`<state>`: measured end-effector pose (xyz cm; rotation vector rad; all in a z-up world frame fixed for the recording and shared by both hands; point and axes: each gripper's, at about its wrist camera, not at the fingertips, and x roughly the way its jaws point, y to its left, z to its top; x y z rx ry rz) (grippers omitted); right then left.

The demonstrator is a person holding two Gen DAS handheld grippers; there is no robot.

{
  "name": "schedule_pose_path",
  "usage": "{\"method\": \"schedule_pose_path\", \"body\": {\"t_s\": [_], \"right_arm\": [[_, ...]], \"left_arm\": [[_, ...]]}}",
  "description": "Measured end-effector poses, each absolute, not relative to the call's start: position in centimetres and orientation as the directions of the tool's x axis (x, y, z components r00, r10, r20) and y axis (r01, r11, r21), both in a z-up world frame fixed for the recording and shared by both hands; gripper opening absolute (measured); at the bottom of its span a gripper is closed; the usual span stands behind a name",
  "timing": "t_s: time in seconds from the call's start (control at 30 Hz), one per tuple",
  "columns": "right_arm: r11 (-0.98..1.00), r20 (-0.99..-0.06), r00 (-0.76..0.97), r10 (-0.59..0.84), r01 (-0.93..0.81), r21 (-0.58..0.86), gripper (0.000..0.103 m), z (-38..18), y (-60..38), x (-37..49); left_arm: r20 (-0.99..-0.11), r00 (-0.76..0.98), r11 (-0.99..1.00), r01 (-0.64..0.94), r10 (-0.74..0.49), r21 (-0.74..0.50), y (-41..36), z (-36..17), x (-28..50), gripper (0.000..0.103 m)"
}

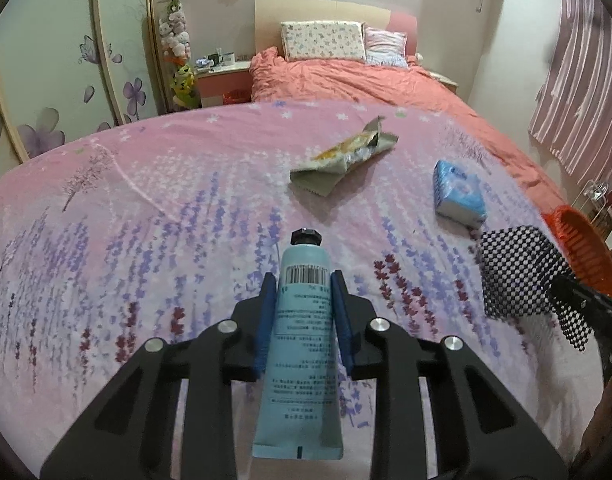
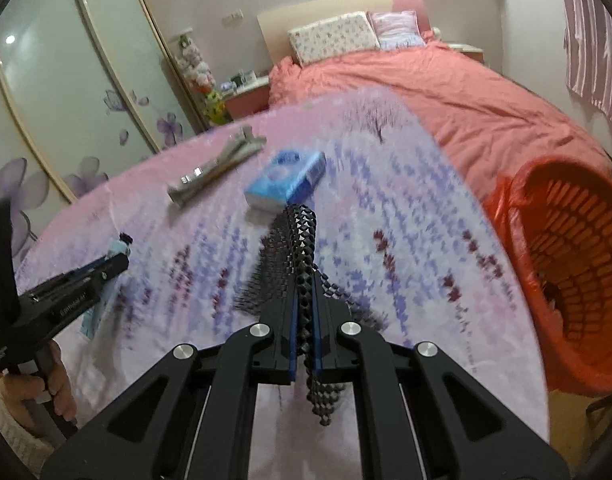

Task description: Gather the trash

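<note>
**Both tools loaded over the bed**

Here, the left tool (image 1: 303,300) pinches a blue tube (image 1: 301,344) between its blue pads, approx. mid-body; the black cap points away from the camera, the crimped end toward it. A barcode faces up near the cap. The tube is clear of the bed (image 1: 145,208), which carries a pink cover w/ purple flower print.

The right tool (image 2: 304,320) is pressed together on a black mesh sheet (image 2: 301,240). The sheet sticks out past the tips, folded, and a strip hangs down behind the pads. In the left view the same mesh reads as black-and-white checks at the right edge.

Still lying on the cover: a crumpled snack wrapper (image 1: 346,156) farther up the bed, and a blue tissue pack (image 1: 460,194) to its right, well apart from it. The tissue pack sits just beyond the mesh tip in the right view.

An orange basket (image 2: 566,272) w/ slotted walls stands at the bed's right side, near the right tool. A hand (image 2: 55,384) grips the left tool's handle at lower left of the right view.
</note>
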<state>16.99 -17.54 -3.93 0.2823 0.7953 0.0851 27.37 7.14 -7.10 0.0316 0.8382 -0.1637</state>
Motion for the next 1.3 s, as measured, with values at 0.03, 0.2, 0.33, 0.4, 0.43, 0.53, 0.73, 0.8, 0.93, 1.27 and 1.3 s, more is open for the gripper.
{"method": "schedule_pose_path", "body": {"t_s": [0.03, 0.2, 0.33, 0.4, 0.43, 0.53, 0.73, 0.8, 0.93, 1.27, 1.3], "right_arm": [[0.959, -0.679, 0.712, 0.18, 0.027, 0.283, 0.006, -3.1, -17.7, 16.7], [0.961, -0.636, 0.755, 0.162, 0.025, 0.274, 0.006, -0.3, -18.5, 15.5], [0.962, -0.612, 0.778, 0.138, 0.041, 0.27, 0.006, 1.4, -19.5, 14.7], [0.962, -0.602, 0.788, 0.129, 0.048, 0.268, 0.006, 2.0, -19.9, 14.2], [0.962, -0.597, 0.793, 0.122, 0.053, 0.268, 0.006, 2.2, -20.2, 13.8], [0.962, -0.585, 0.804, 0.108, 0.064, 0.266, 0.006, 2.8, -21.1, 13.0], [0.96, -0.561, 0.824, 0.073, 0.095, 0.265, 0.006, 3.8, -23.5, 11.6], [0.959, -0.553, 0.831, 0.057, 0.108, 0.261, 0.006, 4.1, -24.2, 11.2], [0.953, -0.54, 0.841, 0.03, 0.139, 0.269, 0.006, 4.4, -26.5, 10.5], [0.93, -0.526, 0.848, -0.061, 0.239, 0.278, 0.006, 3.7, -33.7, 9.6], [0.926, -0.527, 0.847, -0.068, 0.25, 0.282, 0.006, 3.4, -34.6, 9.7]], "left_arm": [[-0.738, 0.661, 0.987, 0.159, -0.136, -0.039, 7.1, -6.7, 27.2, 0.028], [-0.703, 0.692, 0.982, 0.184, -0.166, -0.051, 6.4, -4.0, 25.8, 0.028], [-0.678, 0.711, 0.976, 0.211, -0.188, -0.05, 5.4, -2.1, 24.7, 0.028], [-0.665, 0.719, 0.973, 0.227, -0.2, -0.047, 4.6, -1.1, 24.2, 0.028], [-0.661, 0.722, 0.971, 0.233, -0.205, -0.046, 4.3, -0.8, 24.0, 0.028], [-0.648, 0.729, 0.966, 0.255, -0.221, -0.043, 3.0, 0.3, 23.4, 0.028], [-0.634, 0.724, 0.95, 0.307, -0.273, -0.059, 0.2, 1.9, 22.5, 0.028], [-0.631, 0.717, 0.941, 0.33, -0.298, -0.069, -1.0, 2.3, 22.3, 0.028], [-0.624, 0.698, 0.919, 0.385, -0.352, -0.087, -3.9, 3.2, 21.8, 0.028], [-0.623, 0.608, 0.833, 0.538, -0.492, -0.133, -13.9, 3.5, 21.6, 0.028], [-0.624, 0.589, 0.818, 0.555, -0.513, -0.148, -15.3, 3.4, 21.6, 0.028]]}}
